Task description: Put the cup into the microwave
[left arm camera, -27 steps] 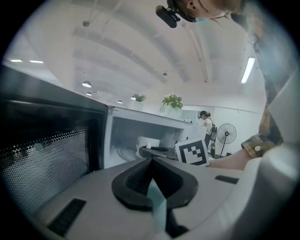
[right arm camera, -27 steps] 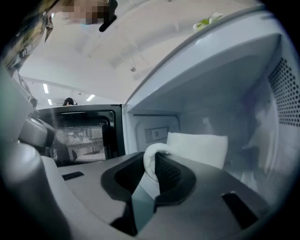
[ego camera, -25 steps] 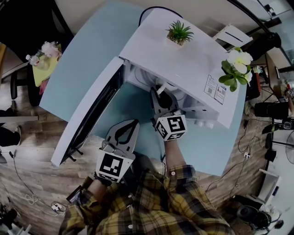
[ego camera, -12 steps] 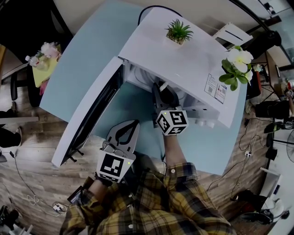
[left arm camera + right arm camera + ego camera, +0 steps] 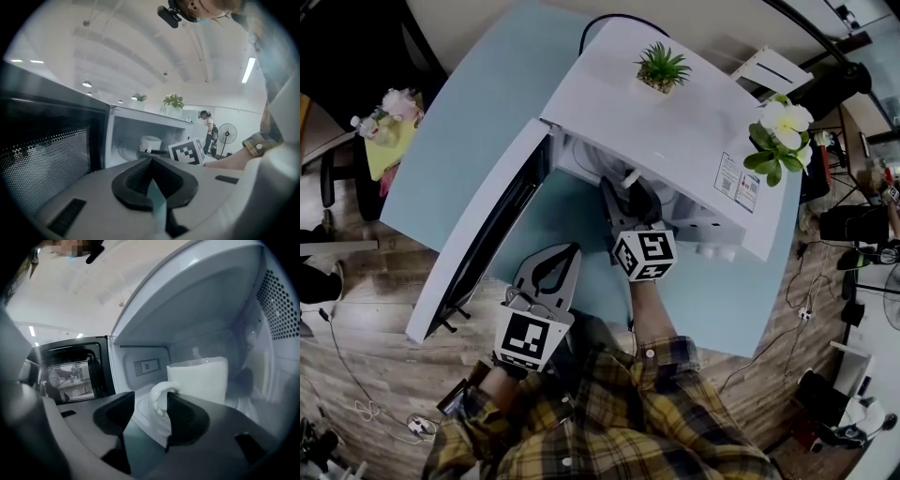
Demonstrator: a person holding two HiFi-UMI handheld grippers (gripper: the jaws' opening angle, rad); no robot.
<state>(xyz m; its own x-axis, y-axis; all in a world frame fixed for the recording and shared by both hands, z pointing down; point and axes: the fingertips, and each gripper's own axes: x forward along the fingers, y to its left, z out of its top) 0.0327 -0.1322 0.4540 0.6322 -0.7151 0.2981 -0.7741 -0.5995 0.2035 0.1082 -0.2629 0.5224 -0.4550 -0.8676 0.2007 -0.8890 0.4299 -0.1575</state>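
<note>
Nearly done. Head view: right gripper (image 5: 621,187) is reaching into the open microwave (image 5: 675,122). Left gripper view: left gripper (image 5: 151,164) is idling, jaws clenched, empty. Right gripper view: jaws have just been opening, handle loose between them, cup (image 5: 199,380) standing inside; withdrawing is probably remaining.

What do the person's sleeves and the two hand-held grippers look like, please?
The left hand-held gripper and the right hand-held gripper are grey with dark ridged pads, and each carries a cube with black-and-white square markers. The sleeves are yellow-and-dark plaid with buttoned cuffs. The right hand-held gripper's jaws have just been opening, with the handle of the cup between them.
</note>
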